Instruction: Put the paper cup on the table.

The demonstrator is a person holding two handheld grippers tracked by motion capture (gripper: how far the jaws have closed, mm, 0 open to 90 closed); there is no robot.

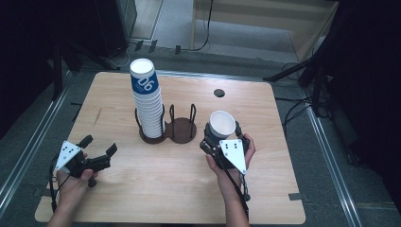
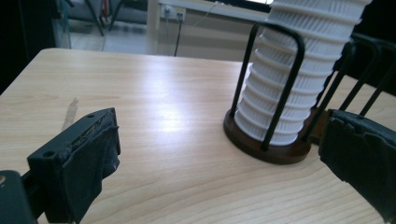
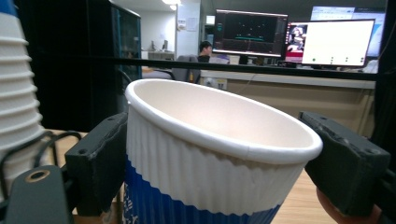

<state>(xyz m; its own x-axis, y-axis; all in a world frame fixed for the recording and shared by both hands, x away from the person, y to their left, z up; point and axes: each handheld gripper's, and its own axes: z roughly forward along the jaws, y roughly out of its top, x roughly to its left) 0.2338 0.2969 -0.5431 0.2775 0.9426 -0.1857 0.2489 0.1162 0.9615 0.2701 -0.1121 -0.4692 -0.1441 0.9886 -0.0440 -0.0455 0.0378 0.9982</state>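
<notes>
While its 2 black pads are pressed against the ribbed sides of a single paper cup (image 3: 210,154), the right gripper (image 1: 221,137) is seen clenched on that cup, which is held upright with its open mouth up and a blue band visible below the white ribbing. In the high view the cup (image 1: 222,124) is carried above the wooden table (image 1: 142,189), just right of a dark 2-ring cup holder (image 1: 182,130). The holder's near ring is seen unfilled, while the ring beside it is occupied by a tall stack of cups (image 1: 147,101), the top one marked "06" on blue. At the table's left edge, the left gripper (image 1: 100,150) is held with its jaws spread wide and nothing between them. In the left gripper view, its pads (image 2: 88,154) are shown apart over bare wood, with the stack (image 2: 299,79) and its wire hoops ahead.
</notes>
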